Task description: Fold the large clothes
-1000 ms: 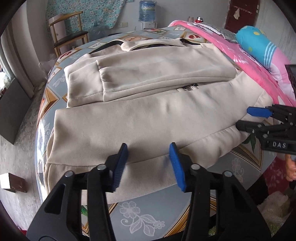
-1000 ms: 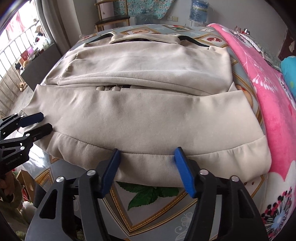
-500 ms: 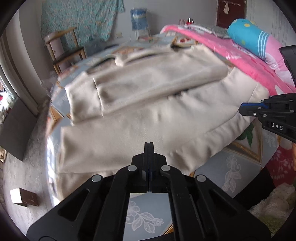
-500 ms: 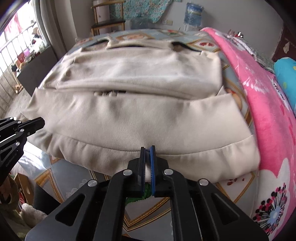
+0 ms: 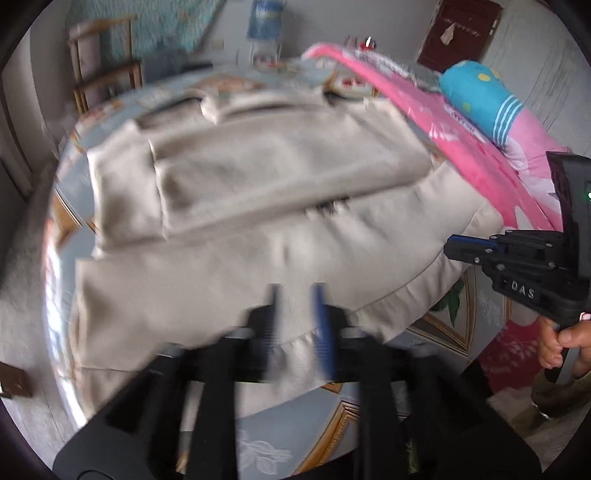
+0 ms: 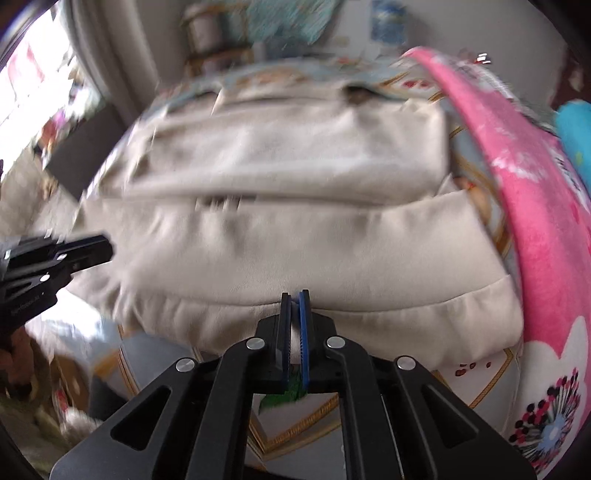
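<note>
A beige jacket point(image 5: 258, 229) lies spread on a bed point(image 6: 476, 376) covered with a patterned sheet, collar toward the far end and both sleeves folded across the chest. Its ribbed hem point(image 6: 388, 321) runs along the near edge of the bed, facing the person. A pink blanket point(image 6: 546, 236) lies along the jacket's far right side, with a blue and pink pillow point(image 5: 491, 99) resting on it.

Right gripper point(image 6: 294, 295): jaws drawn together and clamped on the hem, a thin ridge of beige cloth pinched between the blue pads. In the left wrist view the same tool point(image 5: 465, 245) appears at the right edge, held by a hand point(image 5: 561, 343) on its grip.

Left gripper point(image 5: 297, 291): jaws opening, the blue pads standing a little apart at the hem further to the left. Cloth shows in the gap between them, but the view is blurred by motion and it cannot be told whether the pads press on it. From the right wrist view this tool point(image 6: 92, 245) enters at the left edge, its tips near the jacket's left side.

Background: a wooden chair point(image 5: 103, 66) and a water bottle point(image 5: 266, 18) stand beyond the bed.
</note>
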The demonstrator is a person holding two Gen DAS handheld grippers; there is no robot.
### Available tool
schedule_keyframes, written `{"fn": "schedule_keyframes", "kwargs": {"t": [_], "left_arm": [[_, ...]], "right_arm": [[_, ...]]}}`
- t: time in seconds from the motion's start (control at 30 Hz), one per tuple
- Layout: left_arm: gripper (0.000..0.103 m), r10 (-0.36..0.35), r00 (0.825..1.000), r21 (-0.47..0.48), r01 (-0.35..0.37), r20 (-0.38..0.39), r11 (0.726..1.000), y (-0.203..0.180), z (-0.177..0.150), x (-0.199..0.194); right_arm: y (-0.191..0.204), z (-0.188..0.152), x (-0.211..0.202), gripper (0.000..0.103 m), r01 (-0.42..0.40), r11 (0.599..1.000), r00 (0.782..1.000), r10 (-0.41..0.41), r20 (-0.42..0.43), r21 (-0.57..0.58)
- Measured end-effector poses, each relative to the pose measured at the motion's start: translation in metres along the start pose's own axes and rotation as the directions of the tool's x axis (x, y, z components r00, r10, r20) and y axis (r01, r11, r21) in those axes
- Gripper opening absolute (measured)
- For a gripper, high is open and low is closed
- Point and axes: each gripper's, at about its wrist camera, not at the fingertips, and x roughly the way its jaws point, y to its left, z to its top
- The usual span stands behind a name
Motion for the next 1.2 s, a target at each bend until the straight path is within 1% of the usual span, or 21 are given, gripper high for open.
{"fn": "schedule_keyframes", "kwargs": {"t": [0.03, 0.1, 0.13, 0.17, 0.27, 0.37, 0.4, 0.47, 0.53, 0.6, 0.63, 0.7, 0.73, 0.77, 0.8, 0.83, 0.93, 1.07, 1.13, 1.17, 1.2], "left_arm": [[0.036, -0.002, 1.000, -0.005, 0.002, -0.004, 1.000, -0.001, 0.000, 0.003], [0.040, -0.011, 1.000, -0.009, 0.011, -0.015, 1.000, -0.003, 0.001, 0.011], [0.045, -0.013, 1.000, -0.016, 0.013, -0.020, 1.000, -0.003, 0.002, 0.014], [0.047, -0.017, 0.999, -0.027, 0.017, -0.028, 0.999, -0.002, 0.004, 0.019], [0.047, -0.004, 0.999, -0.035, 0.003, -0.039, 0.999, -0.004, 0.008, 0.030], [0.047, 0.046, 0.999, 0.008, -0.046, -0.026, 0.999, -0.010, 0.013, 0.036], [0.047, 0.072, 0.997, 0.029, -0.072, -0.020, 0.997, -0.014, 0.013, 0.038], [0.047, 0.102, 0.995, 0.048, -0.102, -0.009, 0.994, -0.018, 0.014, 0.039], [0.047, 0.132, 0.991, 0.064, -0.132, 0.002, 0.989, -0.022, 0.014, 0.042], [0.043, 0.155, 0.988, 0.076, -0.156, 0.014, 0.985, -0.024, 0.014, 0.043], [0.035, 0.176, 0.984, 0.090, -0.177, 0.023, 0.980, -0.026, 0.014, 0.043], [0.022, 0.177, 0.983, 0.105, -0.180, 0.036, 0.978, -0.028, 0.013, 0.043], [0.014, 0.179, 0.983, 0.115, -0.183, 0.043, 0.976, -0.029, 0.013, 0.042], [0.005, 0.189, 0.981, 0.129, -0.194, 0.052, 0.972, -0.031, 0.013, 0.042], [0.003, 0.202, 0.977, 0.148, -0.209, 0.062, 0.967, -0.034, 0.013, 0.043], [0.003, 0.209, 0.975, 0.159, -0.218, 0.069, 0.963, -0.035, 0.013, 0.043], [0.001, 0.211, 0.972, 0.157, -0.225, 0.098, 0.962, -0.036, 0.015, 0.035], [0.001, 0.213, 0.960, 0.156, -0.243, 0.182, 0.957, -0.037, 0.029, 0.016], [0.001, 0.228, 0.955, 0.161, -0.259, 0.189, 0.952, -0.036, 0.034, 0.021], [0.001, 0.229, 0.956, 0.157, -0.259, 0.185, 0.953, -0.034, 0.036, 0.026], [0.001, 0.230, 0.960, 0.152, -0.254, 0.160, 0.955, -0.031, 0.037, 0.035]], "right_arm": [[-0.002, 0.001, -0.004, 0.007, -0.025, 1.000, 1.000, 0.025, -0.006, 0.007], [-0.007, 0.006, -0.014, 0.018, -0.077, 0.997, 0.997, 0.077, 0.006, 0.027], [-0.010, 0.010, -0.020, 0.037, -0.100, 0.994, 0.995, 0.099, 0.030, 0.045], [-0.012, 0.015, -0.022, 0.050, -0.119, 0.991, 0.992, 0.116, 0.052, 0.055], [-0.007, 0.030, -0.010, 0.051, -0.116, 0.992, 0.992, 0.113, 0.058, 0.053], [0.002, 0.045, 0.018, 0.052, -0.126, 0.991, 0.992, 0.125, 0.034, 0.041], [0.006, 0.048, 0.030, 0.052, -0.113, 0.993, 0.993, 0.113, 0.018, 0.032], [0.011, 0.051, 0.044, 0.052, -0.094, 0.995, 0.996, 0.094, -0.002, 0.019], [0.014, 0.052, 0.053, 0.053, -0.104, 0.995, 0.994, 0.104, -0.016, 0.010], [0.021, 0.051, 0.054, 0.053, -0.066, 0.997, 0.998, 0.066, -0.013, -0.042], [0.026, 0.049, 0.054, 0.052, -0.041, 0.997, 0.999, 0.041, -0.008, -0.070], [0.028, 0.046, 0.053, 0.042, -0.013, 0.996, 1.000, 0.013, -0.002, -0.092], [0.027, 0.046, 0.052, 0.029, 0.000, 0.995, 1.000, 0.000, -0.001, -0.097], [0.026, 0.047, 0.052, 0.017, -0.014, 0.996, 1.000, 0.013, -0.005, -0.093], [0.025, 0.047, 0.052, 0.011, -0.045, 0.995, 0.999, 0.044, -0.013, -0.086], [0.025, 0.047, 0.052, 0.008, -0.041, 0.995, 0.999, 0.040, -0.010, -0.089], [0.024, 0.050, 0.044, 0.005, -0.050, 0.995, 0.999, 0.052, 0.011, -0.083], [0.021, 0.062, 0.032, 0.005, -0.057, 0.997, 0.996, 0.061, 0.062, -0.060], [0.021, 0.067, 0.041, 0.005, -0.053, 0.997, 0.997, 0.056, 0.060, -0.057], [0.021, 0.068, 0.048, 0.005, -0.049, 0.997, 0.997, 0.052, 0.050, -0.059], [0.022, 0.068, 0.057, 0.005, -0.042, 0.997, 0.998, 0.045, 0.038, -0.063]]}}
